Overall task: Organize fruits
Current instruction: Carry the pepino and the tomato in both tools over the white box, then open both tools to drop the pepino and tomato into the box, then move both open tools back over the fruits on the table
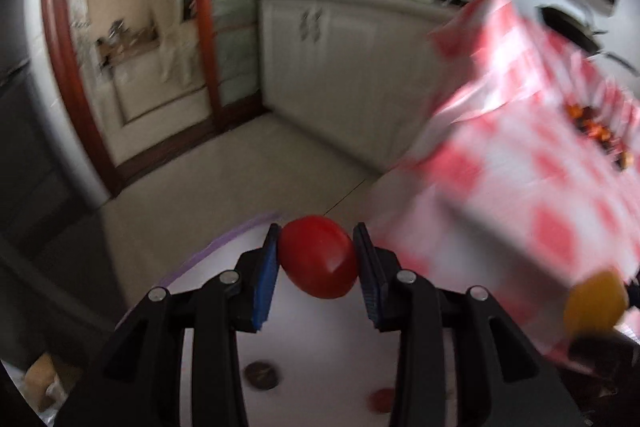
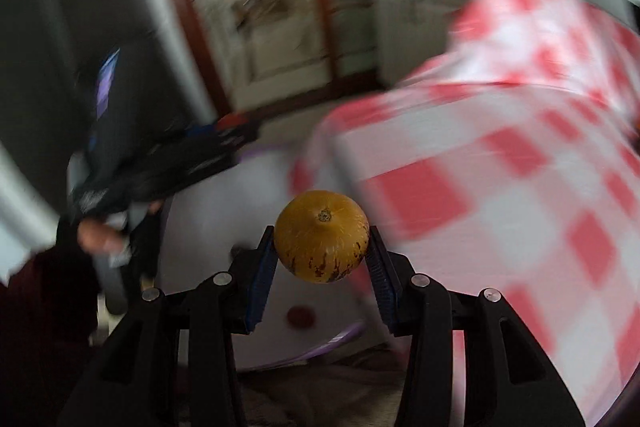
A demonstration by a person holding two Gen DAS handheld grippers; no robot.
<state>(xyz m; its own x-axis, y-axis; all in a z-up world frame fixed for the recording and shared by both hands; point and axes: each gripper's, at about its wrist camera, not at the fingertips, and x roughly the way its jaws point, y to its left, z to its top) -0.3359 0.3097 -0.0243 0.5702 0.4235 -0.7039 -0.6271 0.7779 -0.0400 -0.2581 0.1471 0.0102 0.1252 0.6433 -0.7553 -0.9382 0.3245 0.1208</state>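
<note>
Left gripper (image 1: 316,259) fingers clamped on red tomato (image 1: 318,257); right gripper (image 2: 322,239) fingers clamped on yellow fruit (image 2: 322,235).

Checked tablecloth (image 2: 500,187) motion-blurred throughout

Red tomato (image 1: 318,259): smooth, glossy skin, a soft highlight being shown along one side. Yellow-orange fruit (image 2: 321,235): matt, finely speckled rind, brown blotches being carried low on it, a dry stem scar at the top. Left hand-held gripper (image 1: 316,255): matt black plastic, bright metal pins being seen at the joints; ribbed blue pads (image 1: 267,279) being pressed to the tomato. Right hand-held gripper (image 2: 322,247): same finish. Tablecloth (image 2: 500,187): red-and-white checked, faintly shiny, creased. Door frame (image 1: 64,47): reddish, polished wood. White round tray (image 1: 320,339): smooth, matt.
</note>
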